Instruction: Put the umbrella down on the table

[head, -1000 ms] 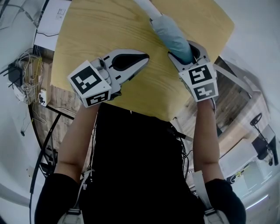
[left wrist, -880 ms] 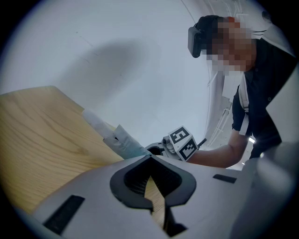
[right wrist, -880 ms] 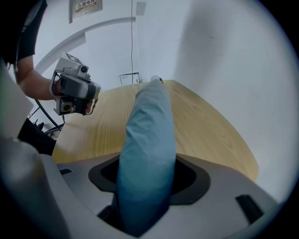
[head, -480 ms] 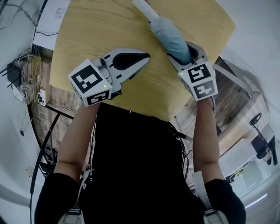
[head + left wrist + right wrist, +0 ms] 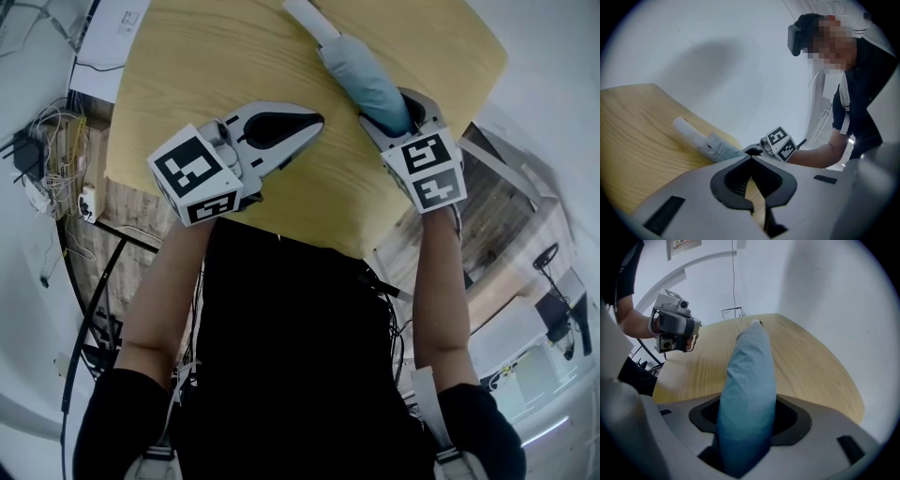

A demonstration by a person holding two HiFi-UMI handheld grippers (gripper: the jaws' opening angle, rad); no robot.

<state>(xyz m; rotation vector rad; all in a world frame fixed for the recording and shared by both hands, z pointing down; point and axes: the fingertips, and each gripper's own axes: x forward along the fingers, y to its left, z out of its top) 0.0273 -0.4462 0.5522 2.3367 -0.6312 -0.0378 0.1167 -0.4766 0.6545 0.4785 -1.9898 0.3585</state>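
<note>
Right gripper (image 5: 392,112), arm forward, clamps umbrella (image 5: 361,77), its long axis pointing away over table (image 5: 206,56); left gripper (image 5: 314,124) alongside, jaws closed, empty.

Bare white wall (image 5: 717,70), wooden table (image 5: 187,56)

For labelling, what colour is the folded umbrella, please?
The folded umbrella is light blue; right gripper view.

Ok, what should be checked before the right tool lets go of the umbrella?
1. Right tool clamped on umbrella: ok.
2. Handle resting on table: cannot tell; it looks touching or just above.
3. Table under the umbrella bare: ok.
4. Left tool shut, empty, apart from the umbrella: ok.
5. Umbrella inside the table's edges: ok, though the gripped end is nearer the right edge.
</note>
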